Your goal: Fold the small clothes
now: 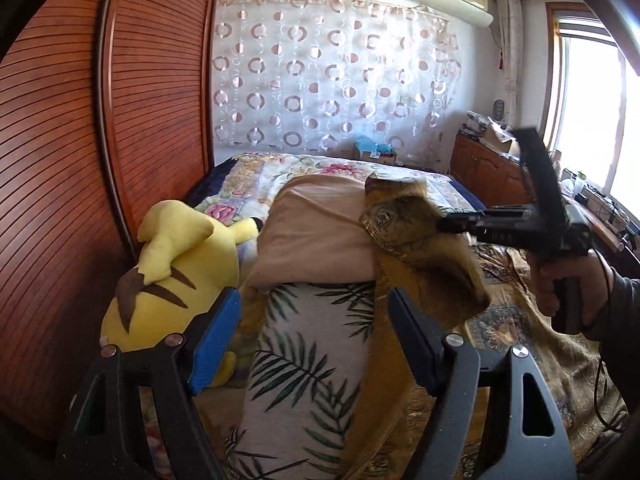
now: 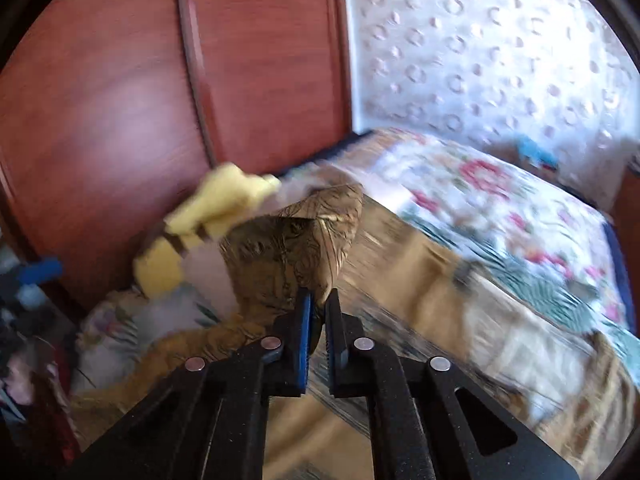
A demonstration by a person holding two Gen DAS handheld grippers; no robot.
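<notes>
A golden-brown patterned cloth [image 1: 404,232] hangs bunched above the bed, over a pile of pillows. My right gripper [image 1: 442,224] comes in from the right, held by a person's hand [image 1: 568,280], and pinches the cloth's upper edge. In the right wrist view the right gripper [image 2: 318,300] has its pads nearly together with a fold of the cloth [image 2: 288,248] between them. My left gripper [image 1: 314,300] stands open low in front of the pillows, its blue pad [image 1: 216,336] on the left. Nothing lies between its fingers, and the cloth's lower flap hangs just beyond the right finger.
A yellow plush toy [image 1: 176,276] lies on the left against a wooden louvred wardrobe [image 1: 120,120]. A beige pillow [image 1: 312,232] rests on a palm-leaf pillow [image 1: 304,360]. A floral bedspread [image 1: 280,172] covers the far bed. A wooden cabinet [image 1: 488,164] stands by the window.
</notes>
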